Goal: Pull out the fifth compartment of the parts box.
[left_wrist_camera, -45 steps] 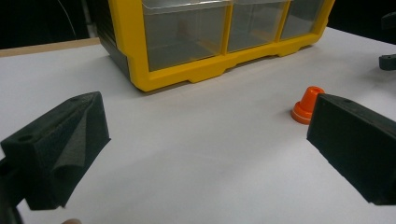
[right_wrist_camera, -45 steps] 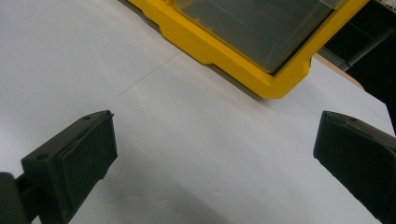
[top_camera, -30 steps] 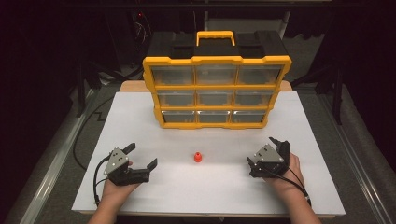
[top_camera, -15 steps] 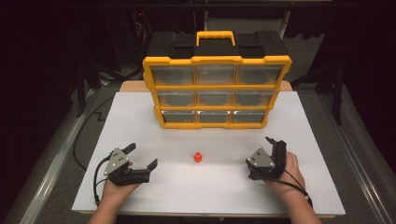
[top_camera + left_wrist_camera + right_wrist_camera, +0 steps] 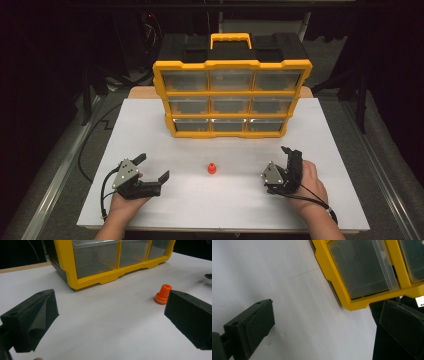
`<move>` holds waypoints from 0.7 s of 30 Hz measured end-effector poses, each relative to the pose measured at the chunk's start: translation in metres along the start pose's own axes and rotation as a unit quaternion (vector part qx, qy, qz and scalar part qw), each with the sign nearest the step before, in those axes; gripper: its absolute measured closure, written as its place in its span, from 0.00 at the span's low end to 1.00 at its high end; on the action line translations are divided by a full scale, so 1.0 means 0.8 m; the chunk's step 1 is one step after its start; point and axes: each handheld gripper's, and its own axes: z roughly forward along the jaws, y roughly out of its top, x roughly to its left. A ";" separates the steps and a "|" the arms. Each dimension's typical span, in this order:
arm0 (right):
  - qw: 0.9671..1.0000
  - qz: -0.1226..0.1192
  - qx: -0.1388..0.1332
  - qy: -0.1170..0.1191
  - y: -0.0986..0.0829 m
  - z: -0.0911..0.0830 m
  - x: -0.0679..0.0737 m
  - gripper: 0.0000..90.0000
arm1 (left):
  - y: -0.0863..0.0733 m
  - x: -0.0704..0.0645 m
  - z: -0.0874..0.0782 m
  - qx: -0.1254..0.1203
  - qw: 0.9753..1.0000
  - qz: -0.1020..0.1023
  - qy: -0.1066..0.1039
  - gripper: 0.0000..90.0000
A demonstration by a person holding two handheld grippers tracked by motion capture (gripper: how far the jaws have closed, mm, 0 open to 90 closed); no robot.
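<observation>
Left gripper (image 5: 150,168) sits low on the near left of the table (image 5: 150,130), jaws spread wide and empty, gripping nothing. From its own view the two black pads frame bare white tabletop, and the orange cap (image 5: 163,294) stands upright on the table just beside the inner edge of the right-hand pad, not touching it as far as I can tell. Over on the near right, the right gripper (image 5: 291,159) is turned on its side in the person's hand, jaws also parted and empty; its own view is tilted, with the pads well apart and white table between them. From above, the cap (image 5: 212,168) stands alone on the table between the two grippers, nearer the left one's tips, and well clear of the organizer (image 5: 232,97). That organizer, yellow-framed with clear drawers in three rows of three, stands upright at the far middle of the table, black handle-topped case behind it. In the right gripper view one clear drawer (image 5: 362,267) in the yellow frame looks empty. Cables trail back from both grippers toward the person's wrists.
</observation>
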 end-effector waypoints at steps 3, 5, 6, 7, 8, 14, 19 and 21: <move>1.000 -0.009 0.006 -0.003 0.002 -0.001 0.001 0.00 | 0.000 -0.001 0.000 0.001 1.000 0.003 0.000 0.00; 1.000 -0.018 0.009 -0.004 0.003 -0.001 0.001 0.00 | 0.000 0.000 0.000 0.003 1.000 0.002 -0.001 0.00; 1.000 -0.023 0.008 -0.006 0.003 -0.001 0.001 0.00 | 0.000 -0.001 0.000 0.002 1.000 0.002 0.000 0.00; 1.000 -0.026 0.011 -0.006 0.004 -0.002 0.002 0.00 | 0.000 -0.001 0.000 0.002 1.000 0.003 -0.001 0.00; 1.000 -0.026 0.011 -0.006 0.004 -0.002 0.002 0.00 | 0.000 -0.001 0.000 0.002 1.000 0.003 -0.001 0.00; 0.998 -0.060 0.017 -0.018 0.007 -0.002 0.005 0.00 | 0.002 -0.004 -0.001 0.000 1.000 0.010 0.000 0.00; 0.996 -0.078 0.017 -0.027 0.010 -0.003 0.007 0.00 | 0.002 -0.004 -0.001 0.000 1.000 0.013 -0.001 0.00; 0.996 -0.084 0.016 -0.027 0.011 -0.003 0.009 0.00 | 0.002 -0.005 -0.001 -0.006 1.000 0.014 -0.001 0.00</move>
